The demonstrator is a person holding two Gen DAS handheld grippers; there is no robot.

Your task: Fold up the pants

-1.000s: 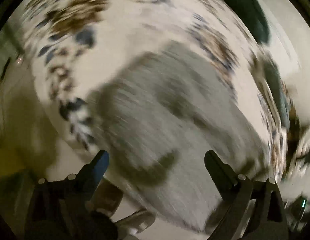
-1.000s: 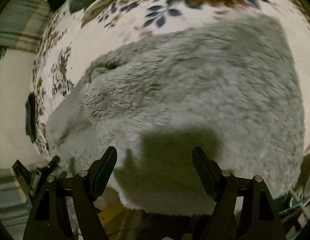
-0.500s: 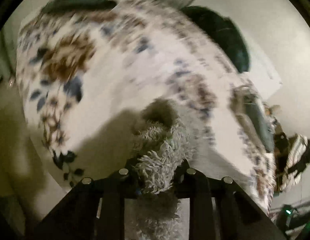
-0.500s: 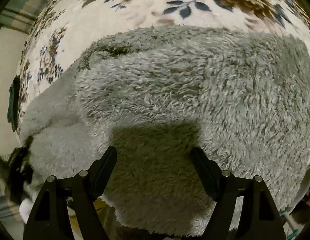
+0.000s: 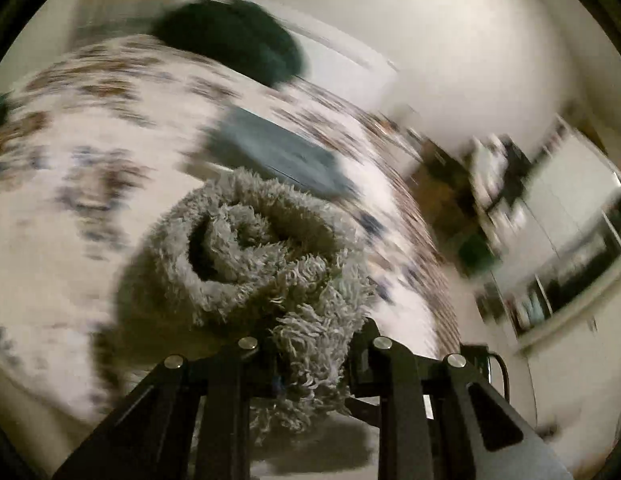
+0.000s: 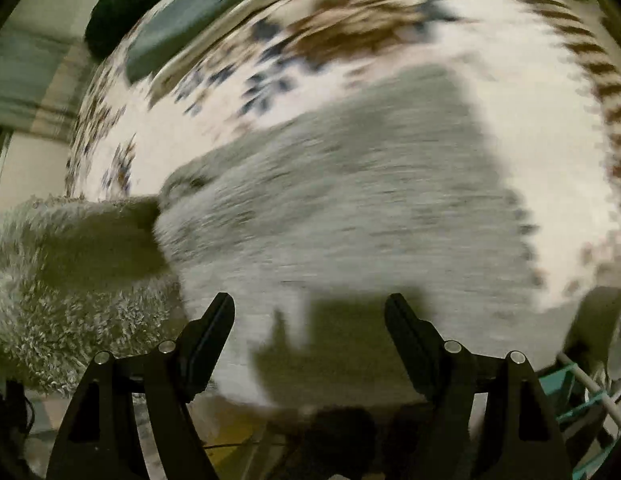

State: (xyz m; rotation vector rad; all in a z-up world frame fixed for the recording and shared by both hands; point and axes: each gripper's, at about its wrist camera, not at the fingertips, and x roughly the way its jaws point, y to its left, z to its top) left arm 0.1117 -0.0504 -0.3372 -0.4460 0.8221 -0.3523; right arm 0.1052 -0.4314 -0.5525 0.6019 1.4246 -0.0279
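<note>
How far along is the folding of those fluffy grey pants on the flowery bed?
Early, by the look of it. Done: the left gripper has shut on one end of the grey pants. In hand: that end is bunched and lifted above the floral bedspread. Left: the right gripper hovers open over the rest, which lies spread out; no finished, neat fold shows yet.

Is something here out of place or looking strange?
Nothing stands out. The left gripper pinches a bunched edge of the fluffy grey pants lying on the floral bedspread; the right gripper hangs open above them.
</note>
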